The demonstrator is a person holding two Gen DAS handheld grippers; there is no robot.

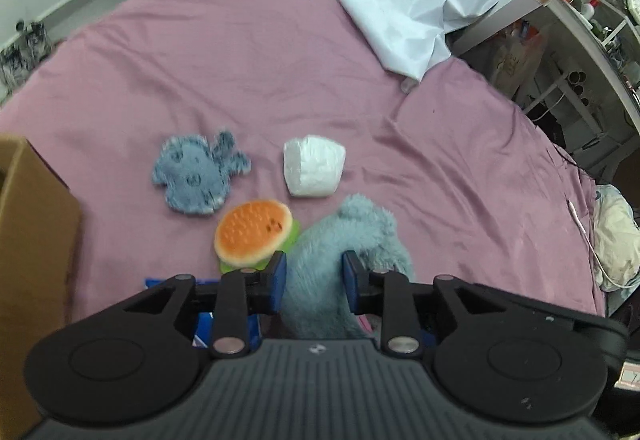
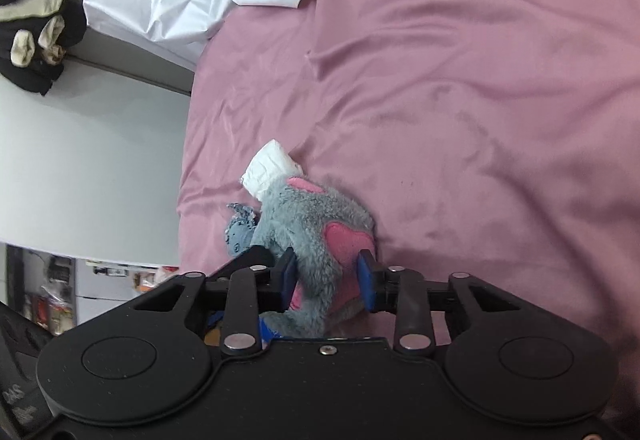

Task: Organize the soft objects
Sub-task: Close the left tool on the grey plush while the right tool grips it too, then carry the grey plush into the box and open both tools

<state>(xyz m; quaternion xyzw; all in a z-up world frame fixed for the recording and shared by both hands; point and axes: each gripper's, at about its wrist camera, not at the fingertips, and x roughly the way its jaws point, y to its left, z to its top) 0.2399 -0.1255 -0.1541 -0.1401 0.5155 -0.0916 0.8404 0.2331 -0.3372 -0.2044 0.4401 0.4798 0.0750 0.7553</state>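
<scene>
On the pink bed [image 1: 248, 52], beside the burger squishy [image 1: 253, 232], the grey plush toy [image 1: 340, 264] sits clamped between both the left tongs [image 1: 314, 276] and right tongs [image 2: 328, 276]; it looks light, floppy and compressible, so gripping its thick body should hold best.

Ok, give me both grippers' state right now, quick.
Left gripper: jaws shut on the grey plush toy.
Right gripper: jaws shut on the same grey plush toy, by its pink-patched side.
</scene>
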